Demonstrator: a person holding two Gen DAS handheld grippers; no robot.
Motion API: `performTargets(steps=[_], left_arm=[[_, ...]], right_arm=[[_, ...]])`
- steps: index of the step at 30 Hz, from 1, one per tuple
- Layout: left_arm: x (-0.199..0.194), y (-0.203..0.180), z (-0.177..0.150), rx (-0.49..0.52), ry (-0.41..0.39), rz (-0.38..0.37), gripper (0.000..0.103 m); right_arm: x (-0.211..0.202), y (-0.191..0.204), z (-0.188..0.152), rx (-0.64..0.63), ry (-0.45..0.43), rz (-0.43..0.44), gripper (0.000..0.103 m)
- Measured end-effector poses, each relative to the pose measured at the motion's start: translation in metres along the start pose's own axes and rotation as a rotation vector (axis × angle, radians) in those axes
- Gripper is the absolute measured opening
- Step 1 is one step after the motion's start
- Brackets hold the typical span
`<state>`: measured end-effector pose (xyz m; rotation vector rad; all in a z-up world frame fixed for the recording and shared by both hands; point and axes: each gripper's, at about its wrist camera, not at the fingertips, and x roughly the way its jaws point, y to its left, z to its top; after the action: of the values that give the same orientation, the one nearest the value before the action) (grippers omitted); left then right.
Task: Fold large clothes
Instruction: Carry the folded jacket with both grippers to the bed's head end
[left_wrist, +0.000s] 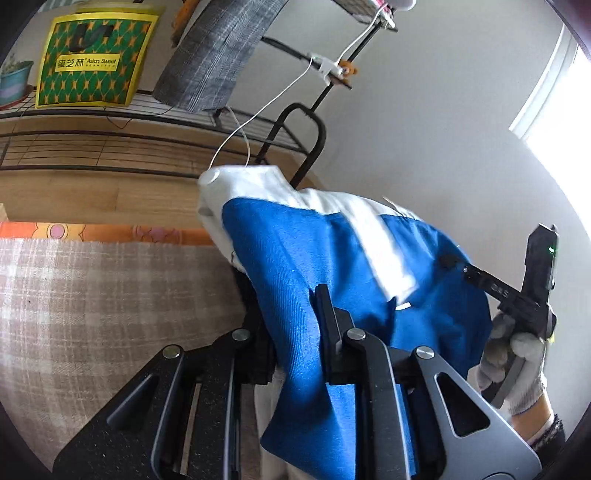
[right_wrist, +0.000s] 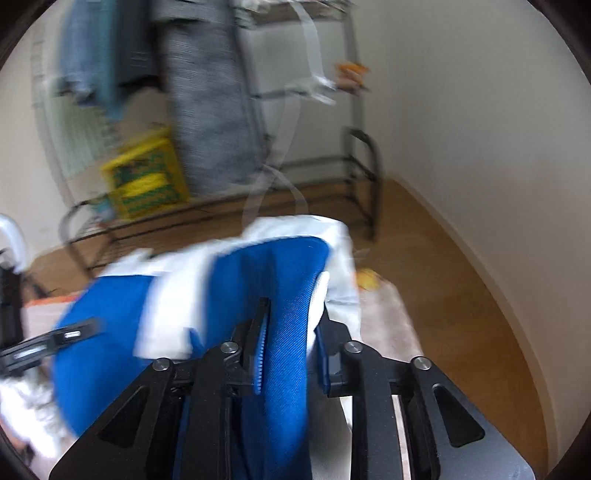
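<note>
Left gripper (left_wrist: 288, 317): black jaws clenched on a fold of the garment (left_wrist: 332, 258), cloth bunched between the pads. Right gripper (right_wrist: 291, 325): jaws likewise clamped on a blue fold with a ribbed edge showing between the pads. Garment: blue twill-weave cloth with broad white bands, lifted and stretched between both grippers above the bed (left_wrist: 92, 295). Right hand (left_wrist: 513, 365): knit grey-white glove around the handle of the other gripper, seen at the right edge of the left wrist view.

Bed: beige and white plaid cover, coarse weave; orange cartoon-print strip along its far edge. Beyond: wood-plank floor (right_wrist: 443, 277), pale wall with white skirting.

Rack (left_wrist: 288, 147): black wire shelves on a tubular frame against the wall. On it: green and yellow bag (left_wrist: 92, 59), diamond pattern, label reading "Asian Sweet" beside Chinese characters; grey checked cloth (left_wrist: 218, 51) hanging down; potted plant (left_wrist: 14, 77) at the far left. White cable (left_wrist: 277, 92) running from the rack down behind the garment. Right wrist view heavily blurred; fine detail there unreadable.
</note>
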<state>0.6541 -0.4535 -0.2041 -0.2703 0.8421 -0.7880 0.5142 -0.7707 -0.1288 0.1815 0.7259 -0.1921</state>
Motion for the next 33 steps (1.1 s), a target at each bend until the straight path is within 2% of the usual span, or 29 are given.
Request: performTargets(steps=[1,2,4,6,9,13,18,23,27,33], left_arm=[[0.002,-0.002,-0.001,0.021,0.002,0.021,0.019],[0.005,-0.005,-0.002,0.045,-0.003,0.046,0.021],[0.008,-0.007,-0.002,0.057,-0.003,0.07,0.026],[0.01,-0.007,0.0,0.043,0.006,0.079,0.03],[0.0,-0.01,0.003,0.047,0.014,0.1,0.031],[-0.037,-0.024,0.003,0.103,-0.023,0.133,0.031],[-0.107,-0.042,0.004,0.138,-0.082,0.137,0.031],[-0.183,-0.063,0.001,0.138,-0.134,0.12,0.031],[-0.245,-0.087,-0.009,0.16,-0.171,0.109,0.031],[-0.331,-0.128,-0.031,0.205,-0.211,0.081,0.031]], right_arm=[[0.005,-0.001,-0.003,-0.007,0.016,-0.019,0.028],[0.009,0.002,-0.005,-0.037,0.023,-0.055,0.034],[0.017,0.013,-0.008,-0.126,0.051,-0.158,0.039],[0.017,0.019,-0.008,-0.156,0.072,-0.198,0.04],[-0.002,0.016,-0.005,-0.108,0.027,-0.174,0.042],[-0.044,0.006,-0.003,-0.019,-0.063,-0.152,0.045],[-0.098,0.011,-0.002,0.014,-0.107,-0.128,0.045],[-0.145,0.034,0.004,-0.05,-0.121,-0.11,0.045],[-0.196,0.051,0.005,-0.056,-0.141,-0.066,0.045],[-0.286,0.079,0.0,-0.07,-0.197,-0.051,0.045]])
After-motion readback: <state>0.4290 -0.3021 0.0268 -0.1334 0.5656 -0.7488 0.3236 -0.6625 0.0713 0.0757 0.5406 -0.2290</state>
